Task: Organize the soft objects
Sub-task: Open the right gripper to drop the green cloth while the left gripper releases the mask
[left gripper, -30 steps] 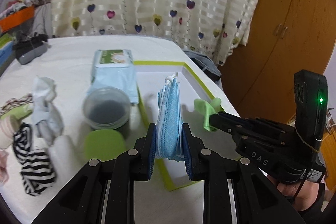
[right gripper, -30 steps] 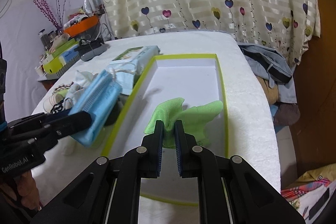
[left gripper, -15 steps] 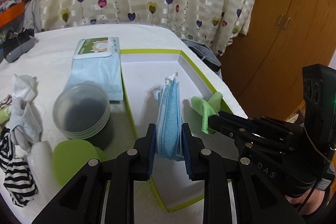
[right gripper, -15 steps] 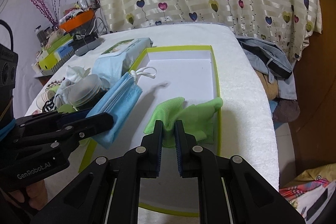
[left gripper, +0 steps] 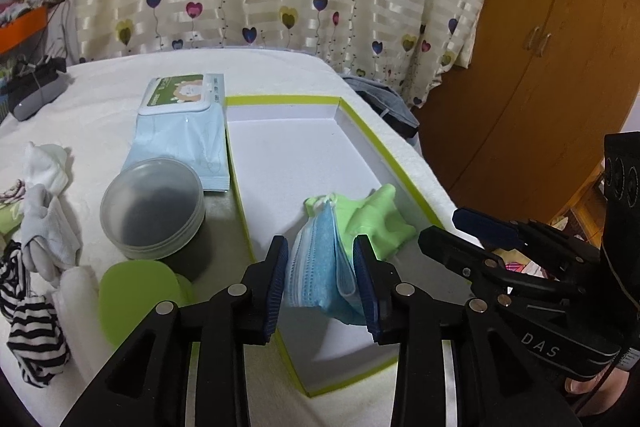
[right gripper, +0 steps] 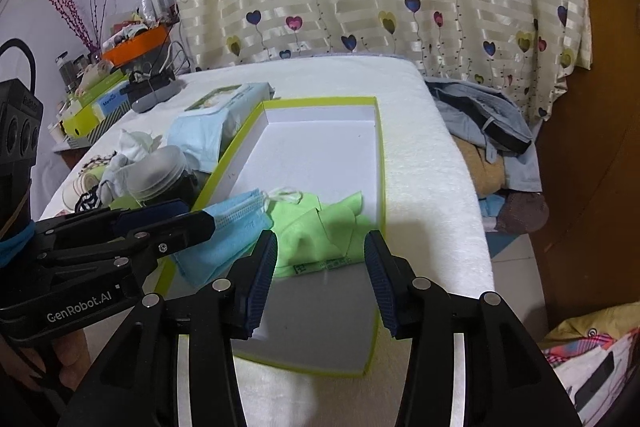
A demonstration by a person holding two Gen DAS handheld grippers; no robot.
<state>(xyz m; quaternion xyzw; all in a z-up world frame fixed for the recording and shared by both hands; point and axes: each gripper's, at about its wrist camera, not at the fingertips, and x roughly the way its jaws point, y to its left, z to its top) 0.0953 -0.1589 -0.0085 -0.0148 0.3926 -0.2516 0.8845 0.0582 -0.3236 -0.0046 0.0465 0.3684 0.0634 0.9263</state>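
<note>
While striped and white socks (left gripper: 36,291) lie in a heap at the far left of the white-covered tabletop (left gripper: 100,115), a round grey lidded jar (left gripper: 154,207) and a pale blue wet-wipes pack (left gripper: 182,131) sit just beside the shallow white box with lime-green rim (left gripper: 396,171). Inside the box, the left tool (left gripper: 322,281) is opening, the stack of blue face masks (left gripper: 316,267) between its pads, sagging onto the box floor. Next to the masks, the crumpled green cloth (right gripper: 316,235) lies released ahead of the right tool (right gripper: 320,279), whose jaws are spreading apart.
</note>
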